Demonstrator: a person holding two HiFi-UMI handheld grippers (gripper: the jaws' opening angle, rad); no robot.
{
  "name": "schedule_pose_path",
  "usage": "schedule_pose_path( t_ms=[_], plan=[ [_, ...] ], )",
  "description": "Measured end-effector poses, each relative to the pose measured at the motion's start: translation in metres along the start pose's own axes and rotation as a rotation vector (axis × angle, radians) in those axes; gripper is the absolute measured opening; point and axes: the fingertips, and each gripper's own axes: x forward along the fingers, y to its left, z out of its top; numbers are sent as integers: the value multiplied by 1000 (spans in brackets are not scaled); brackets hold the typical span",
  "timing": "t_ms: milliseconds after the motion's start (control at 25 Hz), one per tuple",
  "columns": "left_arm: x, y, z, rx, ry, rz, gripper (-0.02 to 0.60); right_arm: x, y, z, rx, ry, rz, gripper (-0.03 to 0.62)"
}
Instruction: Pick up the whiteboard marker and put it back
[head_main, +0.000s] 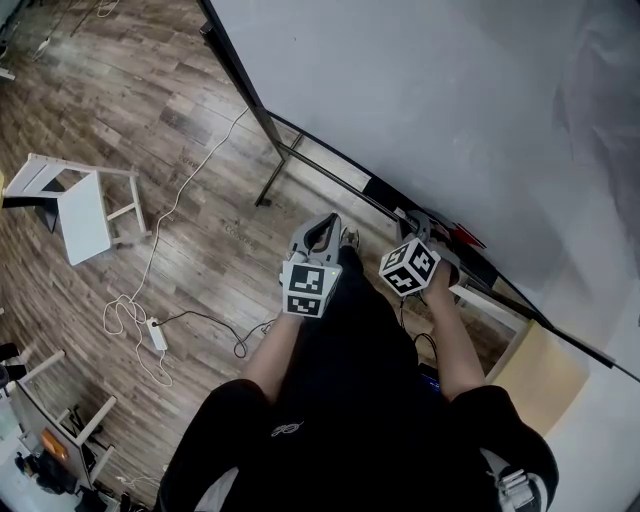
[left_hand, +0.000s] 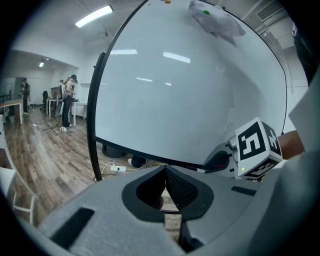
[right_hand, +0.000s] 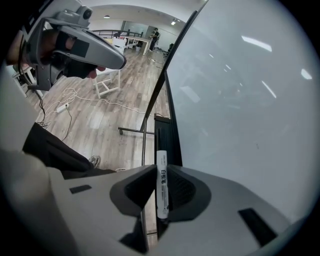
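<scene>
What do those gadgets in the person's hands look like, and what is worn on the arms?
Each hand-held gripper, left and right, is grey with dark ribbed pads and a cube of black-and-white square markers. The sleeves are short and black.

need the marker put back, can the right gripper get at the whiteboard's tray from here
Probably yes: the right gripper, shut on the whiteboard marker, sits just short of the tray, with nothing visible between them.

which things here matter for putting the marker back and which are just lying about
Job: whiteboard marker, clamped in the right gripper jaws; whiteboard.
Lying about: white stool, power strip, floor cable; left gripper, jaws together, empty.
</scene>
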Motion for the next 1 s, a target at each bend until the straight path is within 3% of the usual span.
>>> schedule_pose_path(
  t_ms=[1000],
  plan=[
    [-7, -7, -2, 3, 7, 3, 5, -8, -7, 2, -14, -22, -74, 83]
  ],
)
